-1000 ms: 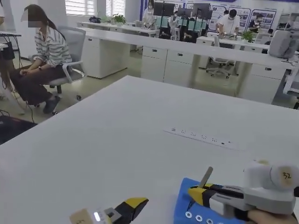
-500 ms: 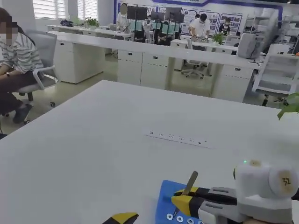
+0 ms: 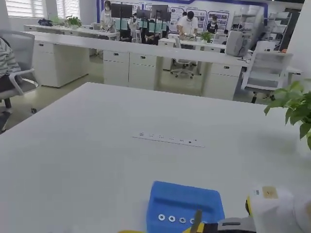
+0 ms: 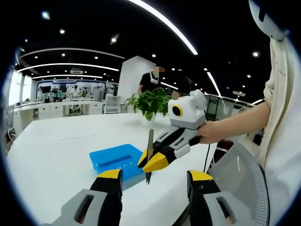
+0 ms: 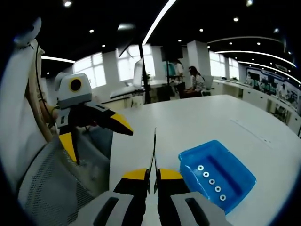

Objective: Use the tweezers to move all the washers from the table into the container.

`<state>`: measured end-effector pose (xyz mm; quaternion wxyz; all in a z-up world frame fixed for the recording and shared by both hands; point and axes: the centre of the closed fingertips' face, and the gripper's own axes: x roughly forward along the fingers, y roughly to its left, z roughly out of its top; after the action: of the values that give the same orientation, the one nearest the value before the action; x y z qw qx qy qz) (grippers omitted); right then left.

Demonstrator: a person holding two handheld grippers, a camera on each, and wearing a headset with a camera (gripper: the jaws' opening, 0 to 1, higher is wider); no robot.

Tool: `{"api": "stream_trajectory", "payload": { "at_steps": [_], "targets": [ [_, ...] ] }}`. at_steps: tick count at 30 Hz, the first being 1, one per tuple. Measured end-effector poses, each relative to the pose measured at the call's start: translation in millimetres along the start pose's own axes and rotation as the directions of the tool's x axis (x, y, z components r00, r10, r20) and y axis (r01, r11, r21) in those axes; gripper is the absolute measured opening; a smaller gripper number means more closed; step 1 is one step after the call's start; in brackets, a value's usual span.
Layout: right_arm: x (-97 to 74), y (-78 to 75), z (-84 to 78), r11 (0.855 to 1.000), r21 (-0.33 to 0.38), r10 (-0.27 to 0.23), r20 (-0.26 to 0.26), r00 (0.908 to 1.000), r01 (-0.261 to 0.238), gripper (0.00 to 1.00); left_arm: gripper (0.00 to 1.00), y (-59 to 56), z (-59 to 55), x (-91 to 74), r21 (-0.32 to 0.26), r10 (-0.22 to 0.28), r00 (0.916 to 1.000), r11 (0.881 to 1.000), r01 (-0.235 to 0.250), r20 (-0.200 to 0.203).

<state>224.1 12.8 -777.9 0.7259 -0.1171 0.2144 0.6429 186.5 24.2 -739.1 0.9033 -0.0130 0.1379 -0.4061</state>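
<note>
Near the front edge of the white table [image 3: 97, 145], one pair of tweezers [image 4: 149, 150] is pinched between the pressed-together jaws of the right gripper [image 5: 154, 175]. Its long axis is held upright across the jaws, thin end pointed down. The left gripper [image 4: 155, 175] is held spread, with nothing gripped. Five washers [image 5: 211, 181] are counted in one row inside the single blue container [image 5: 233, 177], near the tweezers.

right gripper [image 3: 195, 229] cropped, tweezers [image 3: 198, 215] half hidden
</note>
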Motion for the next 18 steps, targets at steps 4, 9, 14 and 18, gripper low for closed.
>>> {"api": "stream_trajectory", "payload": {
  "at_steps": [4,9,14,18],
  "targets": [
    [-4.7,13.6,-9.0,0.999,-0.035,0.021,-0.038,0.9991,-0.022,0.04,0.50,-2.6,-0.9,-0.2,0.006,-0.011,0.9999,1.000,0.011,-0.011],
    [-11.2,30.3,-11.4,0.999,-0.023,0.042,-0.025,0.9988,-0.043,0.04,0.42,-7.2,-4.1,0.2,0.034,-0.029,0.9989,0.999,0.031,-0.038],
    [-19.6,39.8,-16.3,0.998,-0.040,0.052,-0.037,0.9980,-0.053,0.04,0.39,-21.2,3.6,1.1,0.004,-0.107,0.9941,0.994,0.107,-0.017],
    [-28.9,45.9,-22.1,0.997,-0.039,0.063,-0.044,0.9971,-0.065,0.04,0.32,-31.7,0.3,4.8,0.042,-0.155,0.9859,0.987,0.158,-0.062]
  ]
}}
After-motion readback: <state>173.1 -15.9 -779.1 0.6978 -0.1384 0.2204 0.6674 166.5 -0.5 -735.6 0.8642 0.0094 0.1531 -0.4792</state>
